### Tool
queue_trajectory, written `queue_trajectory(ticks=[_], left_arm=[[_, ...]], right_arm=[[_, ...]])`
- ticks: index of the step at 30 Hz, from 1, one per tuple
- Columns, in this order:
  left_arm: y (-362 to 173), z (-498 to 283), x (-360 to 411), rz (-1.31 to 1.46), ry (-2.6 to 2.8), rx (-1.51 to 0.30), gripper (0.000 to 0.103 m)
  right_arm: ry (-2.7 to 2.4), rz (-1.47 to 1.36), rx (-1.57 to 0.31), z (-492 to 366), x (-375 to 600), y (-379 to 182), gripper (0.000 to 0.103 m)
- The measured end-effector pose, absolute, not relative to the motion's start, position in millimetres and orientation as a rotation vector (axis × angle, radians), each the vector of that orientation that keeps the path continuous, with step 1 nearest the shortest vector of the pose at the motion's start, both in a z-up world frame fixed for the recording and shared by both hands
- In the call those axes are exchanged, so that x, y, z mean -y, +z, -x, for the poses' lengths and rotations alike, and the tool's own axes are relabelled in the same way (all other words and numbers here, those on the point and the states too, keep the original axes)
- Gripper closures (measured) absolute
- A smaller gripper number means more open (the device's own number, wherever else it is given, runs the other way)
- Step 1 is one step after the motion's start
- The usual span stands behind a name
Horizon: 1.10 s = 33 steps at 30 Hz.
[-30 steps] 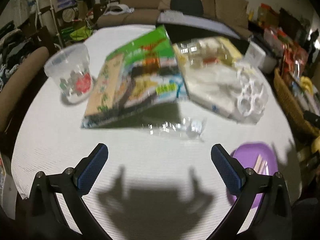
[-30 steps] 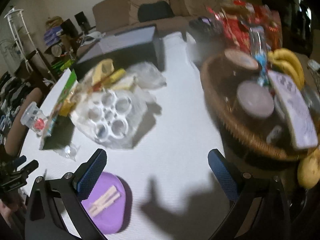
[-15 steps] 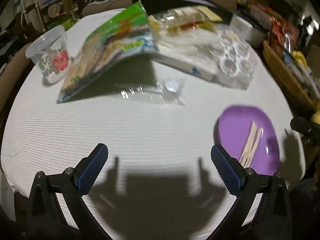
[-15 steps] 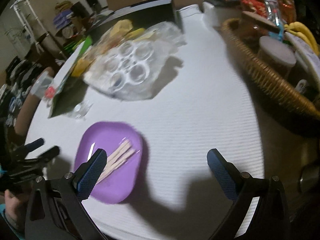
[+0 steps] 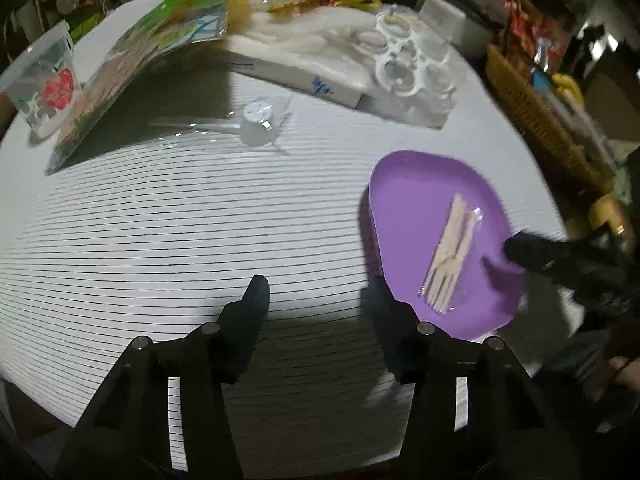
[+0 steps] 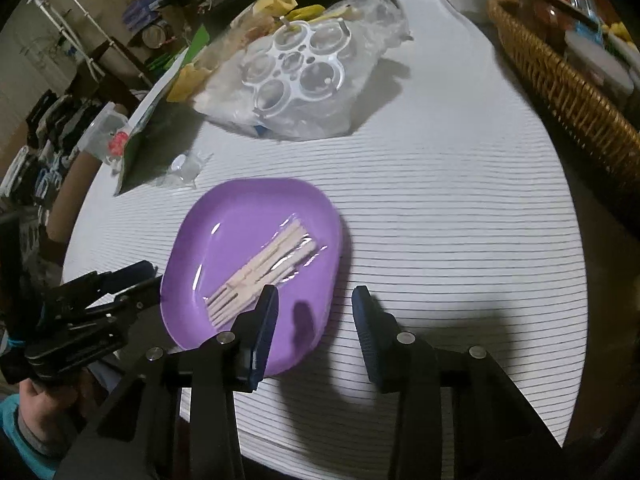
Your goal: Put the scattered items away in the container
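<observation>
Both grippers' jaws narrowed — left gripper [image 5: 320, 300], right gripper [image 6: 314, 312] now nearer purple plate [image 6: 240, 216].

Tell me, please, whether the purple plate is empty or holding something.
Not empty: the purple plate holds a clear packet of wooden forks.

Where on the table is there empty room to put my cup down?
Bare cloth lies near the edge, left of the purple plate and below the clear wrapper. Another free patch sits between the plate and the wicker basket. The far side is crowded with the snack bag and plastic tray.
</observation>
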<state>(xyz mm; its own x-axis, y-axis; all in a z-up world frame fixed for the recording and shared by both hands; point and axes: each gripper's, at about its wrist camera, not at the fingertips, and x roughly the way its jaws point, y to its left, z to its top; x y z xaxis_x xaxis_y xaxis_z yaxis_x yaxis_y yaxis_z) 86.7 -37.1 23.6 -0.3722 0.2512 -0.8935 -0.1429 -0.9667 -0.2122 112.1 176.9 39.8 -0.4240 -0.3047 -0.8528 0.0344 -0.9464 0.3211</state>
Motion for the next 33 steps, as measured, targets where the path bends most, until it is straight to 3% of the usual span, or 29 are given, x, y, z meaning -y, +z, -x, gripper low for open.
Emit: queue_trajectory(ticks=[5, 11, 15, 19, 33], left_arm=[[23.1, -78.1, 34.8, 1.614, 2.405, 0.202, 0.056], [23.8, -72.8, 66.1, 1.629, 2.380, 0.470, 0.054], [17.1, -69.4, 59.3, 1.633, 2.356, 0.391, 0.056], [15.8, -72.6, 57.6, 1.643, 2.359, 0.344, 0.079], [23.7, -47.7, 195.6, 1.716, 2.549, 0.432, 0.078]], right_arm=[[-2.458, -1.563, 0.374, -111.7, -177.9, 37.3, 0.064], [-2.434, -1.562, 0.378, -110.3, -174.3, 36.4, 0.068], [-2.419, -1.561, 0.350, -103.1, -159.6, 35.9, 0.068], [-2.368, -1.551, 0.299, -96.6, -130.4, 36.6, 0.068], [-2.215, -1.521, 0.183, -32.7, 8.6, 28.8, 0.068]])
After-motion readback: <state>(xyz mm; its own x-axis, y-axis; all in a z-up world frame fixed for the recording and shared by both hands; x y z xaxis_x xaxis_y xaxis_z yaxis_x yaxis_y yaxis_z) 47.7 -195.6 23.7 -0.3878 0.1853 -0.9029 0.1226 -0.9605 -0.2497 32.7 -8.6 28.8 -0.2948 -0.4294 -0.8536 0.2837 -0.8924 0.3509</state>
